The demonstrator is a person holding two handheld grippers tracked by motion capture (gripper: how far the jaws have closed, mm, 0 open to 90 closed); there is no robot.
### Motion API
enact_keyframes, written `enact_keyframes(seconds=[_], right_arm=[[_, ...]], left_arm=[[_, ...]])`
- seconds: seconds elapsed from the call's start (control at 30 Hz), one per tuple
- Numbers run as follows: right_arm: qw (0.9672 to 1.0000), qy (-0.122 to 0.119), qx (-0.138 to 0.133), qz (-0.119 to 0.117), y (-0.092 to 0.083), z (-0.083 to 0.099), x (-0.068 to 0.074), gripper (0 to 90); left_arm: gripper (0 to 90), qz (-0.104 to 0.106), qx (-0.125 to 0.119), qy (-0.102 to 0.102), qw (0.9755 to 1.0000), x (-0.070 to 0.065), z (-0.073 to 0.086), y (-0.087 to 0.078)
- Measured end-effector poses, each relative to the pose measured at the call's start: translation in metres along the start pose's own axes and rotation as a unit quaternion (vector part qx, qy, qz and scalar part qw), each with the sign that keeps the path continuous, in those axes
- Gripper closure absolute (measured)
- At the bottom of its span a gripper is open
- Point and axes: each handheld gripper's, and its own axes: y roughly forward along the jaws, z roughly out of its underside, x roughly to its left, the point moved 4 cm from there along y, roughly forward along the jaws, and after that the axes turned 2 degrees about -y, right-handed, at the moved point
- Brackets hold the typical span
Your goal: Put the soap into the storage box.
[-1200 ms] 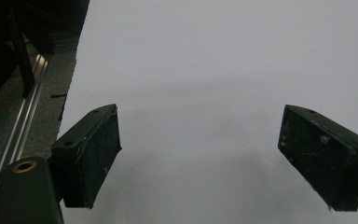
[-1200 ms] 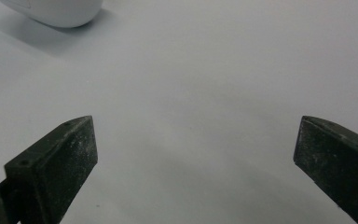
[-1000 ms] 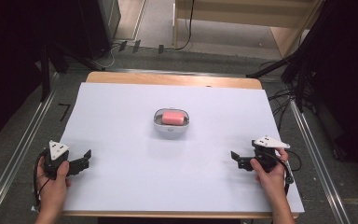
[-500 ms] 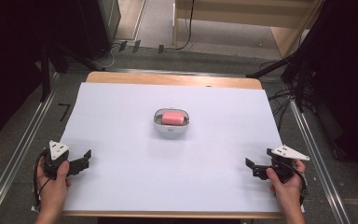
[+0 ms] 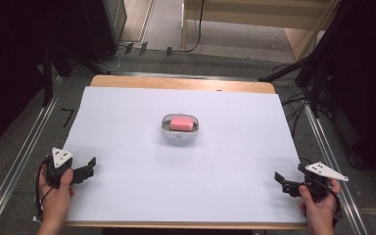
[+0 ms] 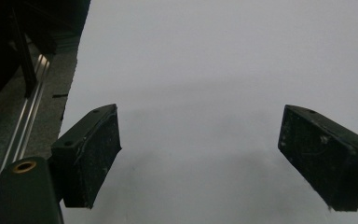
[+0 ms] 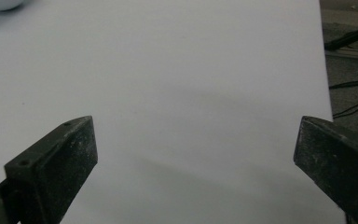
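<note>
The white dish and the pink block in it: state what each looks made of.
White dish: smooth, slightly glossy rim, probably plastic or glazed ceramic; too small to settle. Pink block: matte, even colour, rounded corners, perhaps soap or sponge; uncertain.

The high view looks forward and down from the near side over the whole worktop [image 5: 127, 122]. Both gripper views sit low, close to that same white surface (shared ground), facing far.
</note>
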Motion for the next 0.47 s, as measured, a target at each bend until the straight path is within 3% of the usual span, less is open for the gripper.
enact_keyframes(seconds=[0.2,0.3,0.47], right_arm=[[0.9998,0.009,-0.007,0.017,-0.009,0.006,-0.010,0.0],[0.9996,0.017,-0.021,0.007,-0.012,0.007,-0.012,0.0],[0.9995,0.011,-0.027,0.015,-0.012,0.007,-0.011,0.0]], left_arm=[[13.6,0.000,0.001,0.000,1.0000,0.000,0.000,0.000],[13.6,0.001,0.001,-0.001,1.0000,0.000,0.000,0.000],[13.6,0.002,0.005,-0.004,1.0000,0.001,0.000,0.001]])
